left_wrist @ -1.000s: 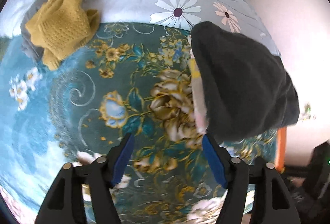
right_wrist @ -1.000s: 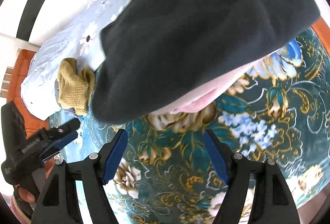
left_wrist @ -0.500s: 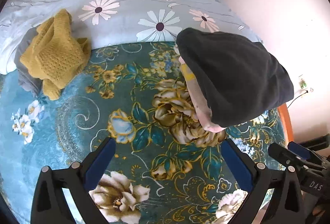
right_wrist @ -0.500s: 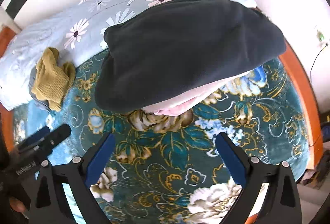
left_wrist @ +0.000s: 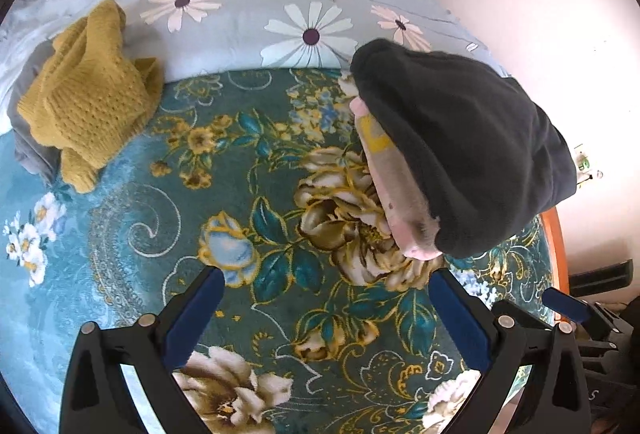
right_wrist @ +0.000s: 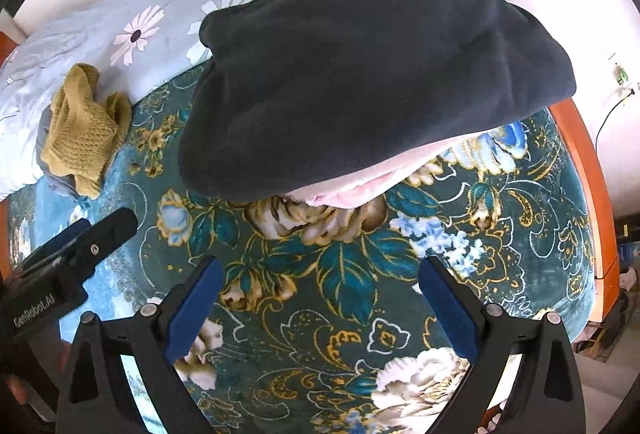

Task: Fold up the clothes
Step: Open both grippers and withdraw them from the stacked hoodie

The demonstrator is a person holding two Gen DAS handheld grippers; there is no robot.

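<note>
Fleece [right_wrist: 360,82] hides most of pink garment [right_wrist: 352,190], perhaps folded, beneath.

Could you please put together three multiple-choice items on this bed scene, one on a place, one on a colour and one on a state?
1. Where does the yellow knitted garment lie?
A. On top of the dark folded garment
B. Crumpled at the far left, where the teal floral blanket meets the daisy-print bedding
C. Between the left gripper's fingers

2. What colour is the top piece of the folded stack?
A. Dark grey to black
B. Bright red
C. White

3. How do the two grippers stand?
A. Both shut on cloth
B. Left shut, right open
C. Both open, holding nothing

Answers:
1 B: it sits bunched at the edge of the teal floral blanket against the daisy-print bedding.
2 A: the dark folded garment covers a pink piece.
3 C: the left gripper and right gripper show only blanket between their blue pads.
</note>
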